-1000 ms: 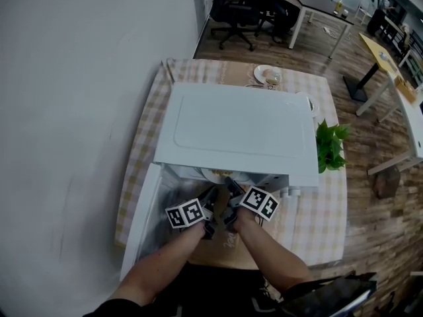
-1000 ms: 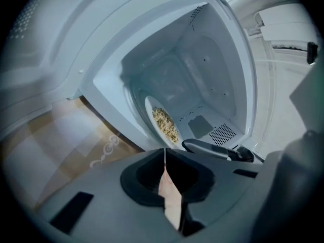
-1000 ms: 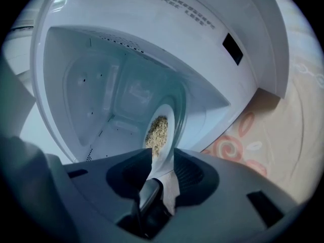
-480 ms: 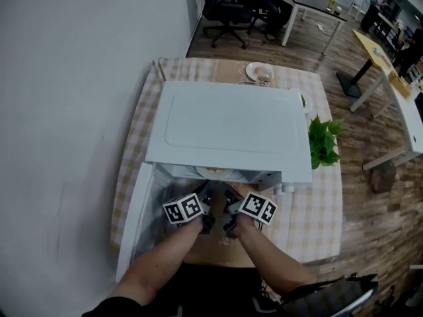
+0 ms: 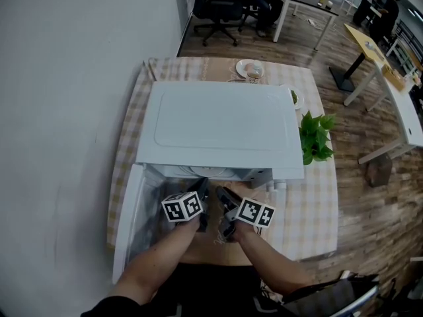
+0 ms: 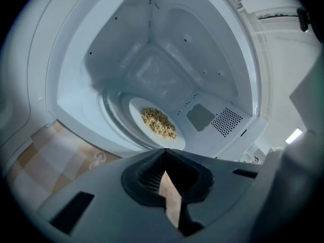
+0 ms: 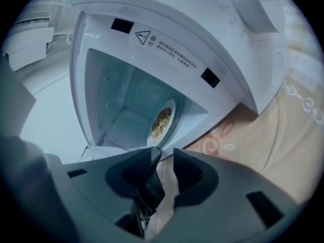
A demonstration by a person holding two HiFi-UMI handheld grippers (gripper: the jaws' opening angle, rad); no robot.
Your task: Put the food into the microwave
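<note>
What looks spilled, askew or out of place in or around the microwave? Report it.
Nothing stands out. The plate of food lies flat on the turntable inside the microwave, with no spill visible around it. The door stands open at the left, and the plant beside the microwave is upright.

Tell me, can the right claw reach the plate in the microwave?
Probably yes: the door hangs open, and the right claw, whose empty jaws have just been opening, faces the plate with nothing between.
</note>
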